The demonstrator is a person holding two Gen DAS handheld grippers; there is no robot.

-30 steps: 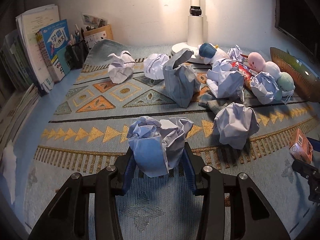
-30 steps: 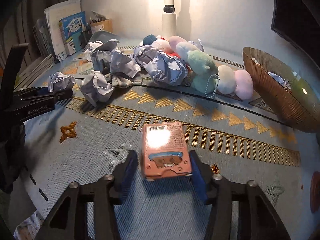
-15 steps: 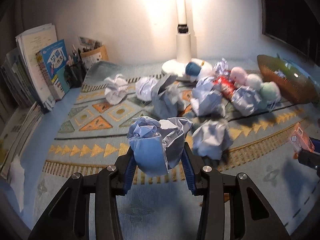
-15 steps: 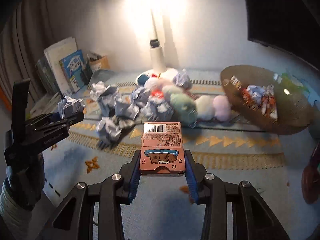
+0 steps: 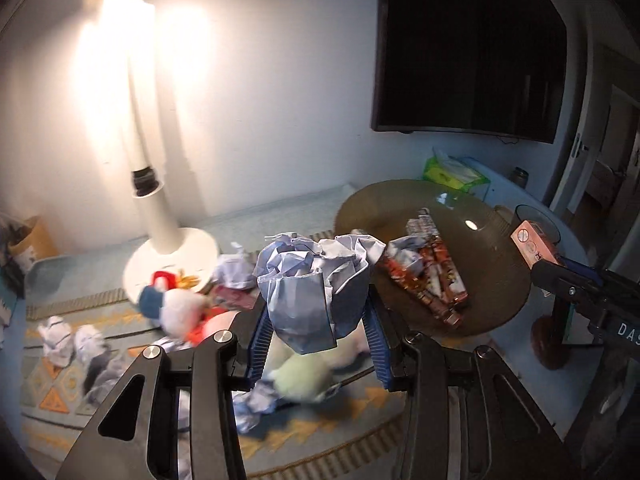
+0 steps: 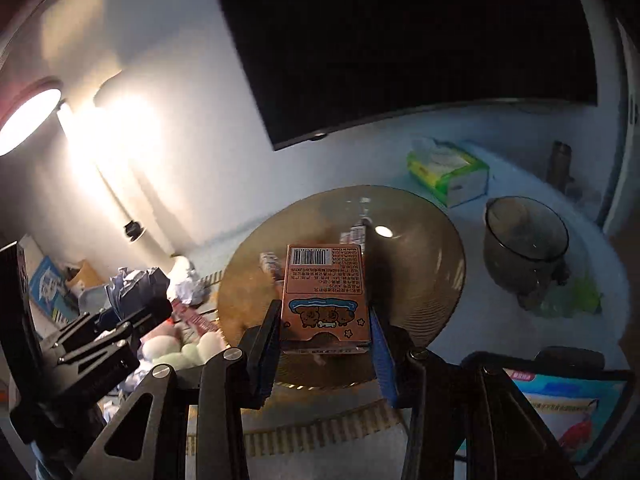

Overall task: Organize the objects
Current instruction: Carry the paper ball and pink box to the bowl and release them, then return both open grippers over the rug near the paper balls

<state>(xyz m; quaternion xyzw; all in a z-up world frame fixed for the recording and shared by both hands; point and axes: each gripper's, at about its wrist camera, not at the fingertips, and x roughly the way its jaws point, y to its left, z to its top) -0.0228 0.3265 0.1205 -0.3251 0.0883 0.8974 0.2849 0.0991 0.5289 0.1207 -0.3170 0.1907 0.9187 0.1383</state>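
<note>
My left gripper (image 5: 316,344) is shut on a crumpled white-blue paper ball (image 5: 312,288), held high above the patterned mat. My right gripper (image 6: 324,344) is shut on a small pink box (image 6: 325,296) with a barcode and cartoon animals, held over the brown ribbed bowl (image 6: 432,280). In the left wrist view that bowl (image 5: 492,280) holds several red snack packets (image 5: 436,276), and the right gripper with the pink box (image 5: 534,244) shows at the right edge. The left gripper with its paper ball (image 6: 136,284) shows at the left of the right wrist view.
A white lamp (image 5: 160,216) stands behind plush toys (image 5: 176,308) and more paper balls (image 5: 60,336) on the mat. A green tissue pack (image 6: 448,170), a dark glass bowl (image 6: 524,248) and a wall-mounted dark screen (image 5: 468,44) are to the right. Books (image 6: 48,288) stand far left.
Both grippers have risen and swung right toward the brown bowl, each keeping its load. The pink box now hangs over the bowl; the paper ball is high above the mat.
</note>
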